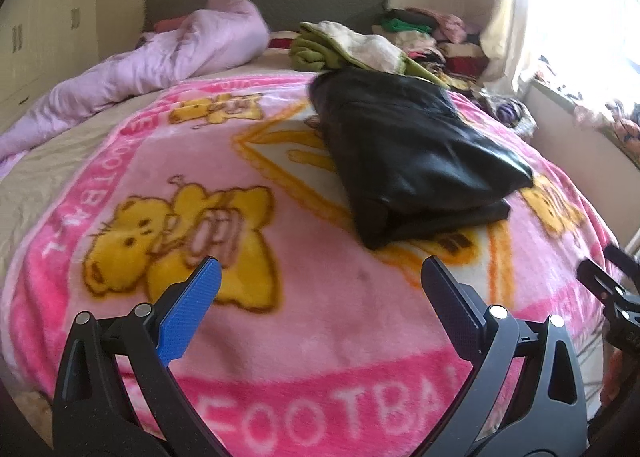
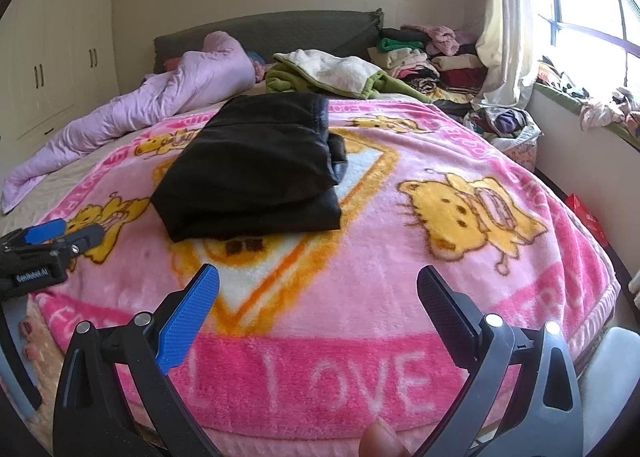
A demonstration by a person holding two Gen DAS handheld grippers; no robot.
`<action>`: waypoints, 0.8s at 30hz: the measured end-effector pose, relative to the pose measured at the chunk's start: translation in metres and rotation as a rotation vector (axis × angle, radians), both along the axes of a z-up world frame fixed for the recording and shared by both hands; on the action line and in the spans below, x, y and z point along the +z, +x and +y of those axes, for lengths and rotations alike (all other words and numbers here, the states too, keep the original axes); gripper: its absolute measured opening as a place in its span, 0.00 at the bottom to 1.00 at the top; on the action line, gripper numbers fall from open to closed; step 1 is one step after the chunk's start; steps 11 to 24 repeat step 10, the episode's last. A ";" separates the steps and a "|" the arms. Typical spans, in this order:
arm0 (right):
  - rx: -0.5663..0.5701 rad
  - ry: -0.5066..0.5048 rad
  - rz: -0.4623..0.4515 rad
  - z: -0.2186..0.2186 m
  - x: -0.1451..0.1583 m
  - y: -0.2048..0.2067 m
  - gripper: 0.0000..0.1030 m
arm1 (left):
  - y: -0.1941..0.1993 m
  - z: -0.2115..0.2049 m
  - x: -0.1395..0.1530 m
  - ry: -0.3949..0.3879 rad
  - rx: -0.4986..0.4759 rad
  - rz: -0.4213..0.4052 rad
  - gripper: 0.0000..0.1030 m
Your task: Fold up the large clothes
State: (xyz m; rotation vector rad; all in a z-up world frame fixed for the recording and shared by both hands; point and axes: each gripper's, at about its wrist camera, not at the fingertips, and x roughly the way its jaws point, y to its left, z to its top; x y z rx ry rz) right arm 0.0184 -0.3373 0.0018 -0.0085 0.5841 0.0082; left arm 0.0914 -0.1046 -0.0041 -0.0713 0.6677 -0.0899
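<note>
The black garment (image 2: pixel 256 169) lies folded into a thick, shiny rectangle in the middle of the pink bear blanket (image 2: pixel 400 257) on the bed. To its left sits a crumpled lilac duvet (image 2: pixel 168 97), behind it a green throw (image 2: pixel 320 77), and to the right piled clothes (image 2: pixel 432 57). Much bare blanket lies around it. Left tongs (image 1: pixel 320 273) and right tongs (image 2: pixel 318 281) hover before it, both wide, holding nothing.

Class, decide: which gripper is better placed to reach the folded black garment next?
Right, probably: the black garment lies nearly straight ahead of the open right gripper; from the open left gripper it sits off to the right.
</note>
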 end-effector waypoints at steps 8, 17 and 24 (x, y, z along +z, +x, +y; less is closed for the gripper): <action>-0.436 0.094 0.011 -0.151 -0.004 -0.021 0.96 | 0.050 0.212 0.023 0.052 0.391 0.042 0.91; -0.662 0.095 0.036 -0.226 -0.014 -0.041 0.96 | 0.058 0.294 0.020 0.120 0.562 0.066 0.91; -0.662 0.095 0.036 -0.226 -0.014 -0.041 0.96 | 0.058 0.294 0.020 0.120 0.562 0.066 0.91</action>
